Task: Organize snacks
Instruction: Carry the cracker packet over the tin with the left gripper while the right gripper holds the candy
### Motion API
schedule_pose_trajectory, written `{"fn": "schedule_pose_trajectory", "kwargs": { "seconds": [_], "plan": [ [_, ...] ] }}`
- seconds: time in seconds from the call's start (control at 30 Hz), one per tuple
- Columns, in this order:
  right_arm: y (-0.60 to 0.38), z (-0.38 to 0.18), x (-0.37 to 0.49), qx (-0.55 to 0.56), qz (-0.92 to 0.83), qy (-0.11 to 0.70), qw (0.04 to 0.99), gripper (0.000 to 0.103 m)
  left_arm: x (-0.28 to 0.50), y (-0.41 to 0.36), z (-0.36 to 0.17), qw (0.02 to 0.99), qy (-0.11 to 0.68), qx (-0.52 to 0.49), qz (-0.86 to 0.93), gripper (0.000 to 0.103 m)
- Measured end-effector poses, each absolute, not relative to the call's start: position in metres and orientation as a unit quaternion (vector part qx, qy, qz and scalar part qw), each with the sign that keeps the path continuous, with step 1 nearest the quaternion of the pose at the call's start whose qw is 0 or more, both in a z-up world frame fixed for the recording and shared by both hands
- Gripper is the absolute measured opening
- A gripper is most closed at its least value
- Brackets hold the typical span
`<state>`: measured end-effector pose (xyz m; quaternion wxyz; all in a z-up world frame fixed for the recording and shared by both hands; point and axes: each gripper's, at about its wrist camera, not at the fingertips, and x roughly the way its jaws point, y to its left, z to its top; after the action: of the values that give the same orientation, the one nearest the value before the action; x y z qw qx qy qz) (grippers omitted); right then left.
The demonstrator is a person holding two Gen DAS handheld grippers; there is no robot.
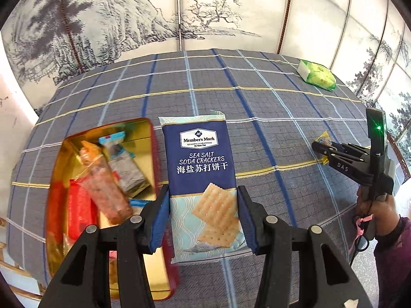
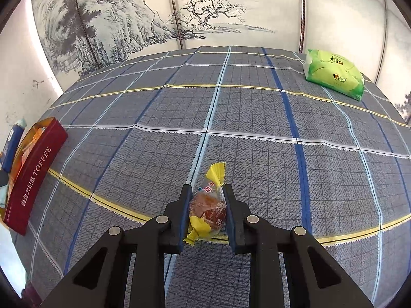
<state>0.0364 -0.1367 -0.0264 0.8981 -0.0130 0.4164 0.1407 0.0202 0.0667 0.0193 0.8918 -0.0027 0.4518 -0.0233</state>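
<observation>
Looked like somebody's home, living room probably. The desk (image 2: 257, 133) had a plaid cloth (image 1: 257, 97) over it, a folding screen (image 2: 205, 12) painted with ink mountains and trees stood behind, and a green tissue pack (image 2: 334, 74) sat near the far corner.

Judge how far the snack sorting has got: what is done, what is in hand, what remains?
Done: several wrapped snacks already lie in the toffee tin. In hand: the left gripper holds the soda crackers beside the tin; the right gripper grips the yellow-wrapped snack. Left: both need placing in the tin.
</observation>
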Motion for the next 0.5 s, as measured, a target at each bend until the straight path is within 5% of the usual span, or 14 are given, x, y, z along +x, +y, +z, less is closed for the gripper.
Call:
{"fn": "schedule_pose_trajectory", "kwargs": {
  "seconds": [0.5],
  "plan": [
    [-0.132, -0.027, 0.037, -0.034, 0.132, 0.415, 0.9, 0.025, -0.001, 0.124, 0.018, 0.904, 0.425, -0.002, 0.036, 0.046]
  ]
}}
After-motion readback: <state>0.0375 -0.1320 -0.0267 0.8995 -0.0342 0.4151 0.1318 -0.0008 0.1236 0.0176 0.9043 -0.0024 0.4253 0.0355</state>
